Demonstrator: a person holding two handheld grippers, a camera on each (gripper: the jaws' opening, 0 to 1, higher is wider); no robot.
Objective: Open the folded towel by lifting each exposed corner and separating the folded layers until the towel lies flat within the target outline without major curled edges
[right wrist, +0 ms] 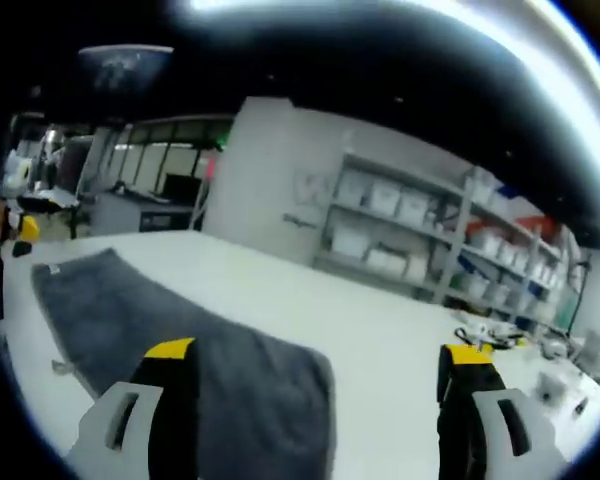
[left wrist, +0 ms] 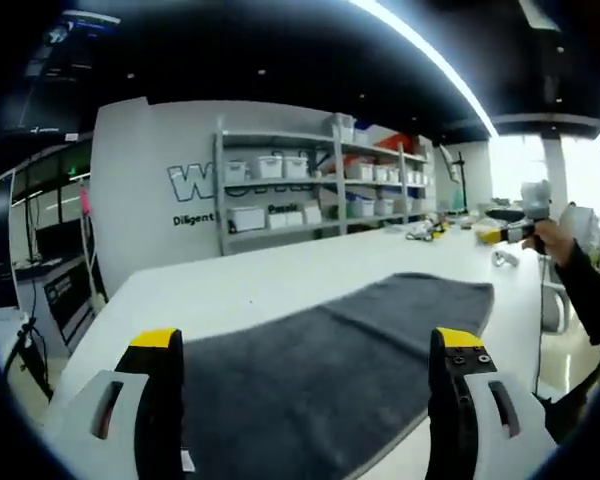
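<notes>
The left gripper view looks forward from just behind the left claw (left wrist: 305, 375), held low over the near edge of the white worktop (left wrist: 280, 280). It faces along the dark grey towel (left wrist: 330, 360) toward the shelves (left wrist: 320, 180) at the wall, and the right claw (left wrist: 510, 232) enters at its right edge.

The right gripper view rides behind the right claw (right wrist: 320, 395), somewhat above the worktop (right wrist: 380, 340) and tilted, facing across it toward the shelves (right wrist: 430, 240).

Both views share the towel (right wrist: 180, 340), the worktop, the shelves and the wall, seen from opposite ends of the towel.
</notes>
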